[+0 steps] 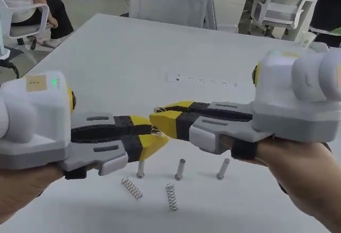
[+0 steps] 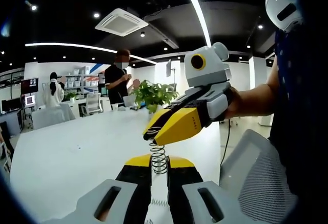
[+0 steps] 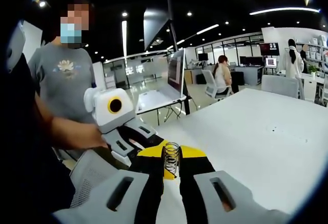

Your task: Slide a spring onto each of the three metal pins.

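the spring (image 2: 159, 157) could pop out and fly away if one hand pulls or lets go too soon. your left gripper (image 1: 158, 138) and right gripper (image 1: 159, 117) meet tip to tip, level above the pins (image 1: 180, 169) on the bench (image 1: 133, 67); both pairs of fingers (image 2: 136, 180) look pinched on that spring.

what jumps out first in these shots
The left gripper and right gripper meet nose to nose above the white table, both pinching one spring. Just below them three metal pins stand upright in a row, with two loose springs lying in front.
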Demonstrator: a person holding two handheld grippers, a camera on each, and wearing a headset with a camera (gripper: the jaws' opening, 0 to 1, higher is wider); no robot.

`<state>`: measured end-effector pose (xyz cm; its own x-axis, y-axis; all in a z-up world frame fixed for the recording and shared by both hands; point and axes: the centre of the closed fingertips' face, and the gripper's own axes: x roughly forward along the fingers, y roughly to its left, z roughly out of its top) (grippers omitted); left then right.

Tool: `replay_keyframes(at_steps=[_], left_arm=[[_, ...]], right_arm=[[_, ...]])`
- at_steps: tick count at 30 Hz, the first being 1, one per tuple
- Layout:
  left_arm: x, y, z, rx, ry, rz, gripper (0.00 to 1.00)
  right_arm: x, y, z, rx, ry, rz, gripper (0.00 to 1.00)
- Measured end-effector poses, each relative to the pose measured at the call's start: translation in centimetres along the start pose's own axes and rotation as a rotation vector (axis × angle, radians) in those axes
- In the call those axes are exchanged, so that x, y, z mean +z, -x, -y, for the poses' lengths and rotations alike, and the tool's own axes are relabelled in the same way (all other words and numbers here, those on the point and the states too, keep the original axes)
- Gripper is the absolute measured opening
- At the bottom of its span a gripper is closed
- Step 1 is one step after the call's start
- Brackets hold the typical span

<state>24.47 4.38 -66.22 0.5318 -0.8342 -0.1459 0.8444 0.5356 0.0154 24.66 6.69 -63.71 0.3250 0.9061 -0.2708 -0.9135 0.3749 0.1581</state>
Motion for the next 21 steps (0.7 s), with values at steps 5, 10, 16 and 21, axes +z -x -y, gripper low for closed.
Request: replay_keyframes(at_steps=[5,10,16,21], left_arm=[[-0.3,-0.1,0.2,-0.008,-0.025,-0.022,0.03],[-0.5,0.0,0.4,-0.018,-0.042,-0.038,0.03],[-1.1,-0.3,0.8,-0.034,-0.084,-0.076,0.03],[-1.4,-0.4,1.3,-0.056,-0.118,-0.101,0.02]], right_arm=[[-0.4,0.1,0.0,0.012,0.011,-0.032,0.08],[-0.8,0.4,-0.1,0.031,0.025,-0.069,0.08],[-1.6,0.9,-0.3,0.054,0.044,-0.134,0.08],[-2.3,1.4,-0.6,0.088,0.071,-0.206,0.08]])
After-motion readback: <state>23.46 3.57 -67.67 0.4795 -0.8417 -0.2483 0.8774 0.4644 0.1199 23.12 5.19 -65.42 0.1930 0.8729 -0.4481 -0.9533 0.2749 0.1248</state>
